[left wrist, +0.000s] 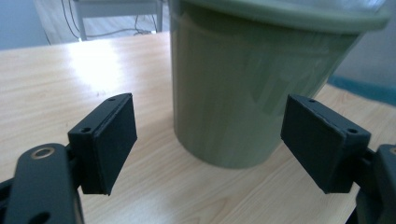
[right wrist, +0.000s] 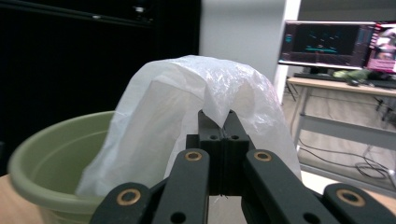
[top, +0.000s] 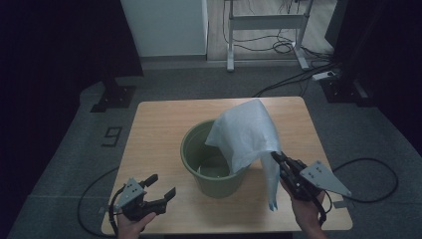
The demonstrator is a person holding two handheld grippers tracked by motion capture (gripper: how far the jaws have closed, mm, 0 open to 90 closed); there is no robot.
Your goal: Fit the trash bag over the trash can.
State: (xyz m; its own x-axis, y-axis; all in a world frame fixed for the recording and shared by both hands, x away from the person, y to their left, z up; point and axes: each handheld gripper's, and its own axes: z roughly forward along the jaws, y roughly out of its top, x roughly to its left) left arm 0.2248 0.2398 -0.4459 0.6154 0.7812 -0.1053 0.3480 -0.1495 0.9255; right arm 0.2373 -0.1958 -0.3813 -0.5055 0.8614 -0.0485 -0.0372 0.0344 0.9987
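A green plastic bucket stands upright in the middle of the wooden table. A white plastic bag hangs over the bucket's right rim, lifted up and draped partly outside. My right gripper is shut on the bag's edge, just right of the bucket; in the right gripper view the jaws pinch the bag above the bucket. My left gripper stands open near the table's front left, with nothing between its jaws. It faces the bucket's wall from a short distance.
A white desk frame with cables stands on the floor behind the table. A dark stand base sits off the back left corner. A monitor glows on a far desk.
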